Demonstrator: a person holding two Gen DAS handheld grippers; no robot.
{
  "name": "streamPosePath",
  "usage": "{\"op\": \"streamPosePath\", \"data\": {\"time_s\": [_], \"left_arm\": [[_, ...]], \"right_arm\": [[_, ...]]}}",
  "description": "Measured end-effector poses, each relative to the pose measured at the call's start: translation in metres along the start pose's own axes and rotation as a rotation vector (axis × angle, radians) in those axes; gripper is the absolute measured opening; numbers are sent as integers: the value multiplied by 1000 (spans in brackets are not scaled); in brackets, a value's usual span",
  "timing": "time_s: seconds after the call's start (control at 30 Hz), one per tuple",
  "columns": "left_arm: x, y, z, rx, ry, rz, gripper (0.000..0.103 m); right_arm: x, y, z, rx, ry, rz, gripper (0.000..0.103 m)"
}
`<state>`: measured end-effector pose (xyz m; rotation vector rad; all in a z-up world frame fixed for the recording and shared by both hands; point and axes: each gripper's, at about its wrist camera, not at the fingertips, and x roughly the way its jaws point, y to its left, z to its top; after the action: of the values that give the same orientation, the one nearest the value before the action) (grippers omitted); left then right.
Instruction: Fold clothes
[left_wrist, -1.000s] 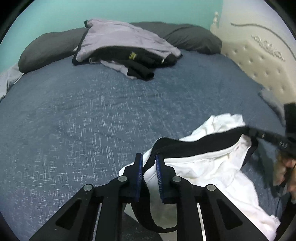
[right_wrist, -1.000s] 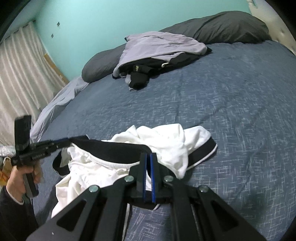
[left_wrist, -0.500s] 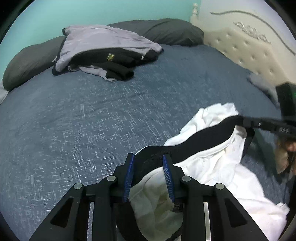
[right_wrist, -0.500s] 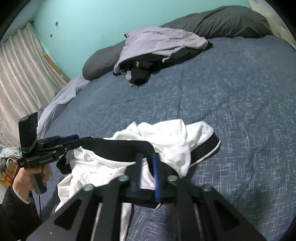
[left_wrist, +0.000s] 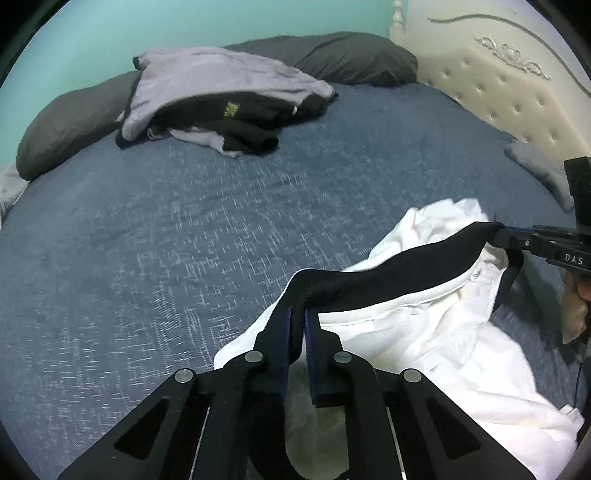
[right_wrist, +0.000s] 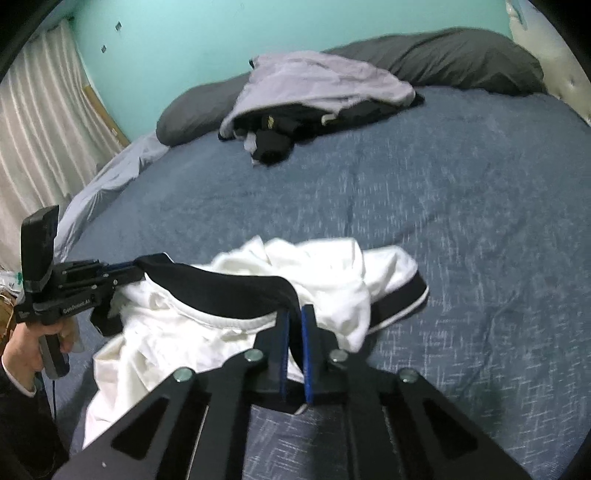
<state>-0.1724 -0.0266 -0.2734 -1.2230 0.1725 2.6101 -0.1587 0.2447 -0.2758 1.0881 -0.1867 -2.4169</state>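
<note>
While both grippers pinch the black band of the white garment (left_wrist: 424, 332), the cloth hangs crumpled between them on the blue bedcover (left_wrist: 184, 240), at about 4 o'clock in the left wrist view and at 7 o'clock in the right wrist view. The left gripper (left_wrist: 297, 325) has its blue pads pressed on the band (left_wrist: 388, 280) with the fabric between them. The right gripper (right_wrist: 293, 321) is closed on the same band (right_wrist: 229, 284) at its other end. The band runs almost straight from one claw to the other, so it looks lightly stretched.

I judge the garment to be light and very soft. It will not keep any shape, and the white part sags in loose wrinkles under the band. The band is thicker and probably firmer, so it is a good place to hold; the thin white cloth could slip out more easily. To fold it, the garment must lie flat, and now it does not.

A pile of grey and black clothes (left_wrist: 229, 99) lies at 12 o'clock, near the dark pillows (left_wrist: 351, 59), well apart from the white garment.
</note>
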Motion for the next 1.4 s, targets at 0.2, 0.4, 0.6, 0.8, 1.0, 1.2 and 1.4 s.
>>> {"op": "streamPosePath", "data": {"time_s": [0.2,0.4,0.6,0.8,1.0,1.2,1.4], "left_arm": [[-44,3,28,-37,-70,17,7],[-85,8,74,-38,-140,37,7],[-78,20,121,-57,-141,35,7],[-61,33,165,-83,-124,28,7],[-31,50,202,-114,-108,40,7],[3,69,233,-160,-92,59,7],[30,79,260,-173,-88,82,7]], "right_arm": [[-36,20,35,-39,-59,1,3],[-67,34,95,-97,-99,-21,3],[-72,35,149,-92,-113,-58,3],[-48,20,191,-45,-89,-82,3],[-16,6,234,-35,-76,-122,3],[20,-4,282,-37,-74,-153,3],[51,-16,324,-18,-74,-196,3]]}}
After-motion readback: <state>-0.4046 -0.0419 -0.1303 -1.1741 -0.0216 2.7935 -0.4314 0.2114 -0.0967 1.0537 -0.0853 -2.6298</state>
